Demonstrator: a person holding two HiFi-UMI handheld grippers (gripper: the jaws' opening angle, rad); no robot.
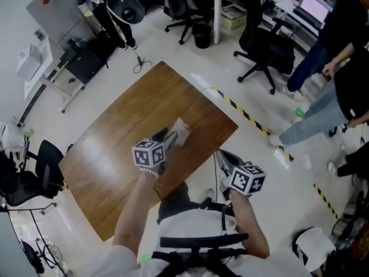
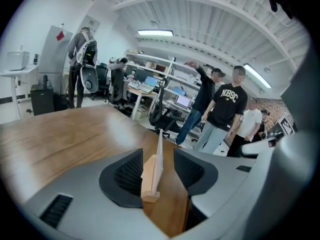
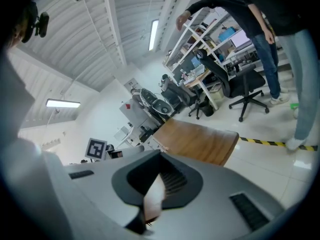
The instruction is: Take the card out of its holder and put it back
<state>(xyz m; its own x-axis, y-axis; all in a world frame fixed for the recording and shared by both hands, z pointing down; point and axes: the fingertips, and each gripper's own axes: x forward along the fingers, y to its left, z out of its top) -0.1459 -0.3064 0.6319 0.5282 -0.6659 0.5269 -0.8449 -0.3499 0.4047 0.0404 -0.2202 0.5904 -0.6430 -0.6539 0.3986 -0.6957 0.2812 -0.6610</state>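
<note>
My right gripper (image 3: 156,194) had its jaws closed on a pale thin slip (image 3: 152,204), too blurred to name. Beyond them lay a wooden table (image 3: 200,141). A square marker (image 3: 96,148) showed to their left, and an office chair (image 3: 245,86) and a person (image 3: 260,29) farther right.

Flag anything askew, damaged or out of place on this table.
Nothing stands out. The card sits in its wooden holder on the table, between the open jaws of the left gripper, which do not touch it.
</note>
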